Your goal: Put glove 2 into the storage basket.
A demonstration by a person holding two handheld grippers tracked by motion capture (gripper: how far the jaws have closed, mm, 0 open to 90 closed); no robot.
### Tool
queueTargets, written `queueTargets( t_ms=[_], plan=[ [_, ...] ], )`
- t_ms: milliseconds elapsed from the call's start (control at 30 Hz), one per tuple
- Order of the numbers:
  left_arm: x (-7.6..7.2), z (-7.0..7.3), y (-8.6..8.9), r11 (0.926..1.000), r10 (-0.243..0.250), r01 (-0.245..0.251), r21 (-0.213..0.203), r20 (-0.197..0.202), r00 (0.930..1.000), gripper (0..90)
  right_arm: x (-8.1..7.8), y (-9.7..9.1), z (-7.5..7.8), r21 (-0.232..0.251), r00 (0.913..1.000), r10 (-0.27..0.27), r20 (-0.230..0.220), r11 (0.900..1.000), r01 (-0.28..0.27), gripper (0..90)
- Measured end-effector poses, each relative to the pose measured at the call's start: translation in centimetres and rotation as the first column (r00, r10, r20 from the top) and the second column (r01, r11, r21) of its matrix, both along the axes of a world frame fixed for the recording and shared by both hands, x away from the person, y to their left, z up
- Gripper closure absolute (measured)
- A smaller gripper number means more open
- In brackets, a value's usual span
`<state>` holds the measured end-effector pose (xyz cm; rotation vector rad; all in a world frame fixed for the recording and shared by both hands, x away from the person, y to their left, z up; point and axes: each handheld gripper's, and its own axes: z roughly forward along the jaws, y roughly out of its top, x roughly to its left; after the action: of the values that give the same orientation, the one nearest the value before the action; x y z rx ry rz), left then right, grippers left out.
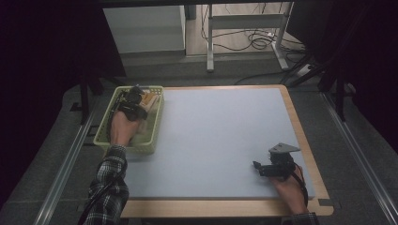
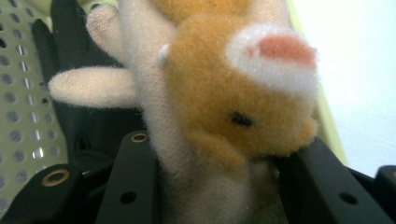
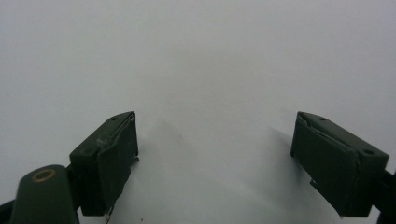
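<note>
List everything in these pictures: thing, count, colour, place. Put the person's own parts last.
Basket: one, pale yellow-green, perforated walls, at the left edge of the table.
Plush toy: one, orange-brown and cream with a pink patch, inside the basket, between the left gripper's jaws.
Mat: one, pale blue-grey, covering most of the tabletop.
Table: one, light wood border showing around the mat.
Metal frame: one, grey, on the floor beyond the table, with dark cables near it.
Left gripper: one, black, down in the basket, jaws against the toy's sides.
Right gripper: one, black with a grey plate, over the mat's near right part, jaws apart with nothing between them.
Sleeve: plaid, on the left forearm.
</note>
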<state>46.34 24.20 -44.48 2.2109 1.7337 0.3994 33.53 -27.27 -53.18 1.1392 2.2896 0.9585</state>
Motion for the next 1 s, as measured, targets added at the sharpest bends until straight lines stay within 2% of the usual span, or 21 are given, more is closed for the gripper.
queueTargets(
  t_ms=[333, 533, 600, 633, 700, 767, 833, 900, 967, 1000],
  plan=[
    [2.1, -3.1, -0.4, 0.9996, 0.001, 0.0, 0.027, -0.044, 0.9991, 60.4, 0.0, 0.0, 0.0, 0.0, 1.0, 0.001, 0.0, 1.0, -0.001, 14.5],
    [3.1, -4.7, -1.0, 0.9997, -0.019, 0.02, 0.012, -0.072, 0.9972, 58.7, 0.0, 0.0, 0.0, 0.001, 1.0, 0.001, 0.0, 1.0, -0.001, 14.5],
    [3.4, -5.1, -0.9, 0.9997, -0.021, 0.02, -0.011, -0.09, 0.9957, 52.5, 0.0, 0.0, 0.0, 0.001, 1.0, 0.001, 0.0, 1.0, -0.001, 14.5],
    [3.4, -5.3, -0.7, 0.9996, -0.017, 0.015, -0.022, -0.093, 0.9955, 52.5, 0.0, 0.0, 0.0, 0.001, 1.0, 0.001, 0.0, 1.0, -0.001, 14.5],
    [3.4, -5.5, -0.1, 0.9993, 0.003, -0.007, -0.038, -0.094, 0.9955, 42.9, 0.0, 0.0, 0.0, 0.001, 1.0, 0.001, 0.0, 1.0, -0.001, 14.5],
    [3.2, -5.3, 0.6, 0.9976, 0.005, -0.011, -0.068, -0.089, 0.996, 31.7, 0.0, 0.0, 0.0, 0.001, 1.0, 0.001, 0.0, 1.0, -0.001, 14.5],
    [2.7, -4.4, 0.9, 0.9921, 0.008, -0.013, -0.125, -0.041, 0.9991, 22.8, 0.0, 0.0, 0.0, 0.001, 1.0, 0.001, 0.0, 1.0, -0.001, 14.5],
    [2.3, -3.2, 0.8, 0.9927, -0.005, 0.003, -0.121, -0.011, 0.9999, 16.8, 0.0, 0.0, 0.0, 0.001, 1.0, 0.001, 0.0, 1.0, -0.001, 14.5],
    [1.9, -2.0, 0.8, 0.9938, -0.02, 0.022, -0.109, 0.011, 0.9997, 15.8, 0.0, 0.0, 0.0, 0.0, 1.0, 0.001, 0.0, 1.0, -0.001, 14.5],
    [1.6, -1.3, 1.0, 0.991, -0.021, 0.025, -0.131, 0.029, 0.9994, 13.9, 0.0, 0.0, 0.0, 0.0, 1.0, 0.0, 0.0, 1.0, 0.0, 14.5]
  ],
)
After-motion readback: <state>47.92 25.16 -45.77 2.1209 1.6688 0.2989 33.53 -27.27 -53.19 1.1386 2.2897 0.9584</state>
